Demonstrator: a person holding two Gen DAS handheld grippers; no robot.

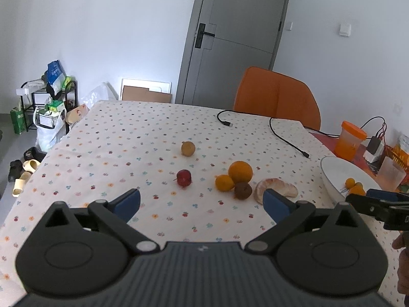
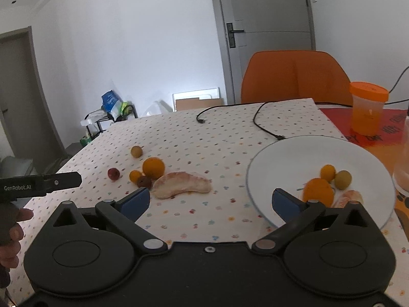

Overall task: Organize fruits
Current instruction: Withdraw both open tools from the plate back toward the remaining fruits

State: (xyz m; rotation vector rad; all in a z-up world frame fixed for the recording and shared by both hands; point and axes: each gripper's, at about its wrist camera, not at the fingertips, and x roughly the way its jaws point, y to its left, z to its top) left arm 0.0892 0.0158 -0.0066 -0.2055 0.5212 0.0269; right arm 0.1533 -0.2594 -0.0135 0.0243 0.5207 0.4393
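Note:
On the dotted tablecloth lie a yellow-brown fruit (image 1: 188, 148), a red fruit (image 1: 184, 177), a big orange (image 1: 240, 171), a small orange (image 1: 224, 183), a brown fruit (image 1: 243, 190) and a pale pomelo wedge (image 1: 276, 189). The wedge also shows in the right wrist view (image 2: 182, 185). A white plate (image 2: 294, 153) at the right holds several small fruits (image 2: 318, 192). My left gripper (image 1: 202, 202) is open and empty, above the cloth before the fruit cluster. My right gripper (image 2: 211, 200) is open and empty, between wedge and plate.
An orange chair (image 1: 277, 94) stands behind the table. Black cables (image 1: 286, 138) lie on the far cloth. An orange-lidded jar (image 2: 368, 107) and a clear cup (image 1: 391, 176) stand at the right. Bags and a rack (image 1: 48, 102) stand on the floor at left.

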